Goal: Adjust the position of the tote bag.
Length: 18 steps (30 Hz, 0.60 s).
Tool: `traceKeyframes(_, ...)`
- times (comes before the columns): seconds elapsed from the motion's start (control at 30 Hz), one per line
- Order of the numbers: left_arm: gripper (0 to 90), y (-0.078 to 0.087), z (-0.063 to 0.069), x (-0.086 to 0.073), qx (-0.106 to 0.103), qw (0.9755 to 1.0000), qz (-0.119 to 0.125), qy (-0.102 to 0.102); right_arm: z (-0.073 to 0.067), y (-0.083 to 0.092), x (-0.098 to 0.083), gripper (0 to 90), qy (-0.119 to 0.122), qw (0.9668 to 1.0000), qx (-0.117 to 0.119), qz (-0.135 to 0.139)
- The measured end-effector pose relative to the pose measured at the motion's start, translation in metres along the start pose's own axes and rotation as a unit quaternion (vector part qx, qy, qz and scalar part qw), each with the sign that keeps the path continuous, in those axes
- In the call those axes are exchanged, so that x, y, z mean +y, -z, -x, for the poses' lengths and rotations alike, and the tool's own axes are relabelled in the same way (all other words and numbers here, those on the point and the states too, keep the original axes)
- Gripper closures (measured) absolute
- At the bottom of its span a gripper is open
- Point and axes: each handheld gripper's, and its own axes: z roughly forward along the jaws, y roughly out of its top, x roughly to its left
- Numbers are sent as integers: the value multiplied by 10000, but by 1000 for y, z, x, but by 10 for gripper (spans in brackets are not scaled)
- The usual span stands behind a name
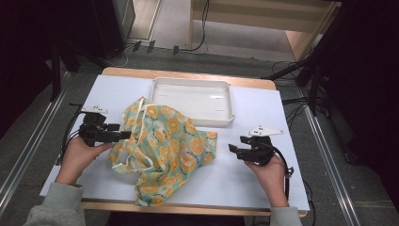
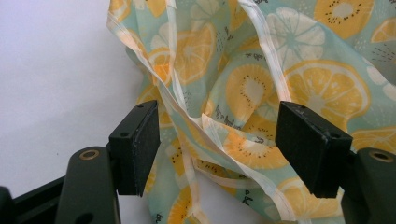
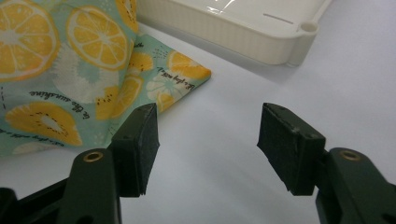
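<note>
A crumpled cloth (image 1: 164,146) printed with orange slices on pale green lies heaped in the middle of the white table cover. My left gripper (image 1: 124,135) reaches into its left edge. In the left gripper view, white-hemmed folds of the cloth (image 2: 243,93) lie between the jaws of that gripper (image 2: 219,149), but the pads stand wide apart and do not press on them. My right gripper (image 1: 233,149) rests to the right of the cloth, a short gap away. It is open (image 3: 210,140) with bare table between its pads, and a corner of the cloth (image 3: 56,70) lies ahead to its left.
A white rectangular tray (image 1: 214,122) sits behind the cloth at the table's back, its near wall (image 3: 224,35) ahead of my right gripper. The white table cover (image 1: 254,179) lies bare to the right and front right. Cables and floor rails run beside the table.
</note>
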Motion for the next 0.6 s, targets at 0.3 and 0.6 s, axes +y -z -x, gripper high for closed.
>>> traceKeyframes(0.3,271,-1,1,1,-13,10000,34,-67,-1,-2,0,386,62,10000,-39,-60)
traceKeyframes(0.6,243,-2,-1,2,50,10000,-39,8,-1,-2,-1,385,77,9999,-54,-80)
